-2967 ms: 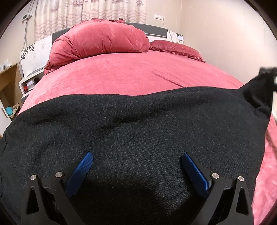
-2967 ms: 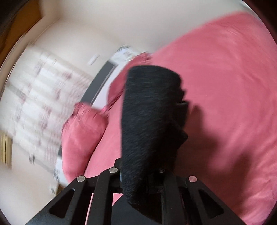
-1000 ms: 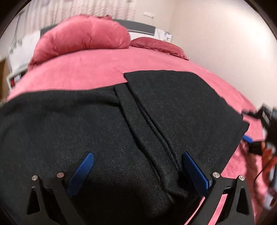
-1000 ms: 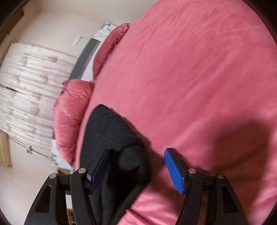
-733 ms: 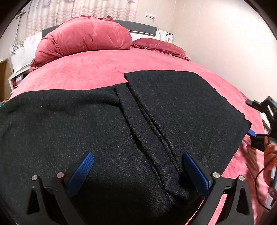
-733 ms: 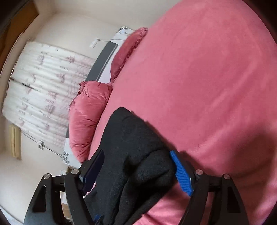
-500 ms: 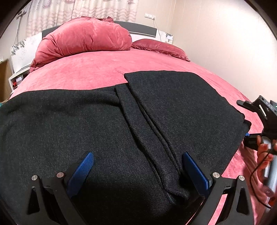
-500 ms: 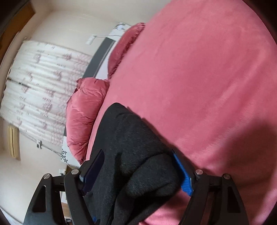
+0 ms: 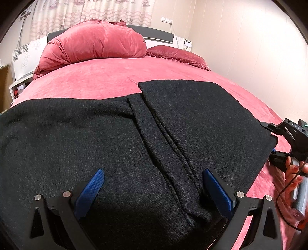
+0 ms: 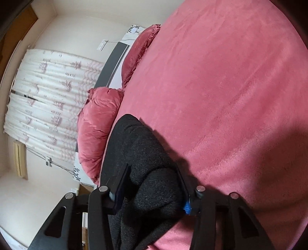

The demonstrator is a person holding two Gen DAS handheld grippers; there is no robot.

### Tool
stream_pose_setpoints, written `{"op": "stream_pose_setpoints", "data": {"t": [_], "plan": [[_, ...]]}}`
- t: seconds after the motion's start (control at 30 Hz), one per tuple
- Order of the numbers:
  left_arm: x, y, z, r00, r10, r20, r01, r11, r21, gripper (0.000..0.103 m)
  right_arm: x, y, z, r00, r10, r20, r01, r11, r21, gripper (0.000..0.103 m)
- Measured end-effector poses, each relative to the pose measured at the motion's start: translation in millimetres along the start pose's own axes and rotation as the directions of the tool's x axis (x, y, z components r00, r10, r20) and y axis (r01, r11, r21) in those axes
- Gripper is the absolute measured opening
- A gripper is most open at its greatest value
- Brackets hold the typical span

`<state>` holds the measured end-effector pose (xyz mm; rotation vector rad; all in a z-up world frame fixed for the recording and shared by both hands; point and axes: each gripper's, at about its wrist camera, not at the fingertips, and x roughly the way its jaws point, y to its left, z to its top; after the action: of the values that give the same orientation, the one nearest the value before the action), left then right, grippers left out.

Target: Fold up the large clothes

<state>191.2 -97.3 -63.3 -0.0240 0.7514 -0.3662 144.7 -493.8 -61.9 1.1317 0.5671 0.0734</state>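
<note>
A large black knit garment (image 9: 119, 138) lies spread on the pink bed (image 9: 107, 78), its right part folded over into a flat panel (image 9: 202, 117) with a lengthwise fold beside it. My left gripper (image 9: 154, 184) is open, low over the garment's near edge, blue pads (image 9: 90, 184) apart. My right gripper (image 10: 152, 184) shows at the garment's right edge in the left wrist view (image 9: 284, 142). In the right wrist view its jaws are closing around a bunched fold of the black fabric (image 10: 146, 161).
A big pink duvet roll (image 9: 92, 46) and a pillow (image 9: 175, 53) lie at the headboard. Patterned curtains (image 9: 92, 13) hang behind. A bedside shelf (image 9: 17, 86) stands at left. A cream wall (image 9: 250, 48) runs along the bed's right side.
The right gripper let go of the lifted garment edge, which now lies folded over; it then came back to the right edge and its jaws narrowed on the fabric. The left gripper stayed open.
</note>
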Motion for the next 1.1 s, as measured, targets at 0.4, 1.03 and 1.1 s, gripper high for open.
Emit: {"op": "stream_pose_setpoints", "data": {"t": [0.4, 1.03, 1.1], "plan": [[-6.5, 4.4, -5.5, 1.000, -0.025, 0.018, 0.026, 1.000, -0.014, 0.103, -24.3, 4.1, -0.3, 0.998, -0.069, 0.009, 0.069, 0.991, -0.113, 0.070], [-33.9, -11.2, -8.8, 0.992, -0.118, -0.048, 0.117, 0.993, -0.022, 0.100, -26.9, 42.2, -4.9, 0.984, 0.177, 0.018, -0.176, 0.983, -0.042, 0.020], [-37.4, -20.9, -11.2, 0.989, -0.135, -0.065, 0.135, 0.991, 0.001, 0.100, -40.1, 51.3, -6.1, 0.980, 0.195, 0.028, -0.193, 0.979, -0.070, 0.020]]}}
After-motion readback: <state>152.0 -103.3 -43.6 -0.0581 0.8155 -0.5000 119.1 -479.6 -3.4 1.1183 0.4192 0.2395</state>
